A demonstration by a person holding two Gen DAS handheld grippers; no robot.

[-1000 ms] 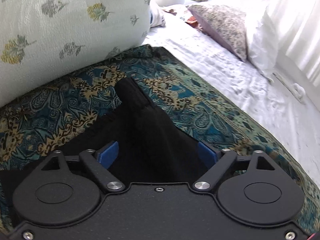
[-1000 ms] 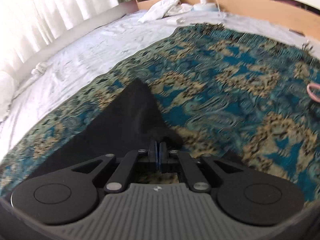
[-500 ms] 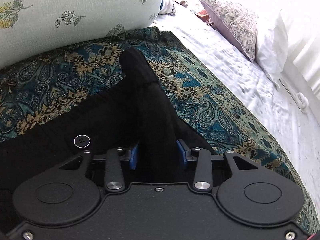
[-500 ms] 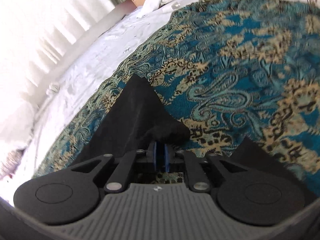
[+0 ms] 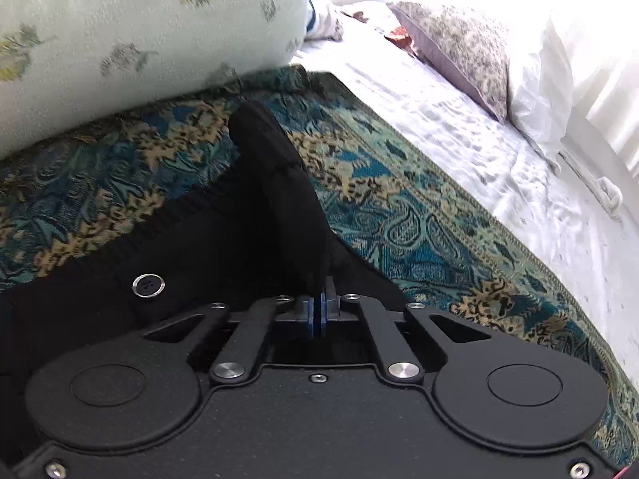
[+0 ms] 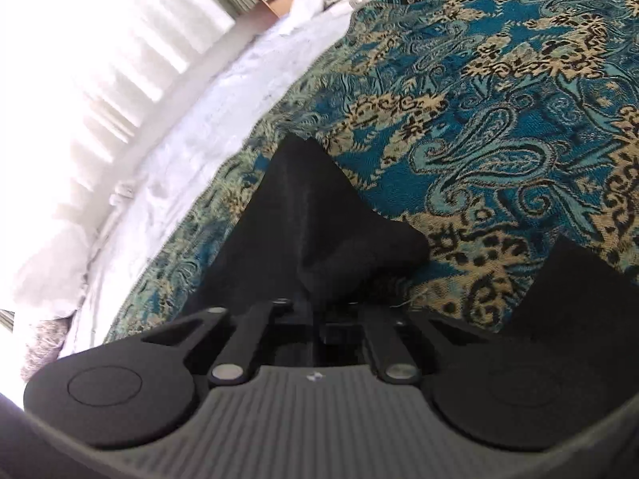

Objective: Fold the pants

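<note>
Left gripper (image 5: 319, 311): jaws wide a second ago, now closed to a sliver on a raised ridge of the black knit pants (image 5: 275, 195), near the waistband with its silver-rimmed button (image 5: 148, 285). Right gripper (image 6: 315, 319): jaws pinched on a fold of a black pant leg (image 6: 315, 215), eased briefly half a second ago, then re-clamped; tilted further over since. Pants spread on the teal and gold paisley throw (image 5: 419, 235) over the white bed sheet (image 5: 499, 159), beside the pale floral cushion (image 5: 131, 28). Judgement: both ends secured, garment ready for lifting into a first fold; no fold completed yet.
</note>
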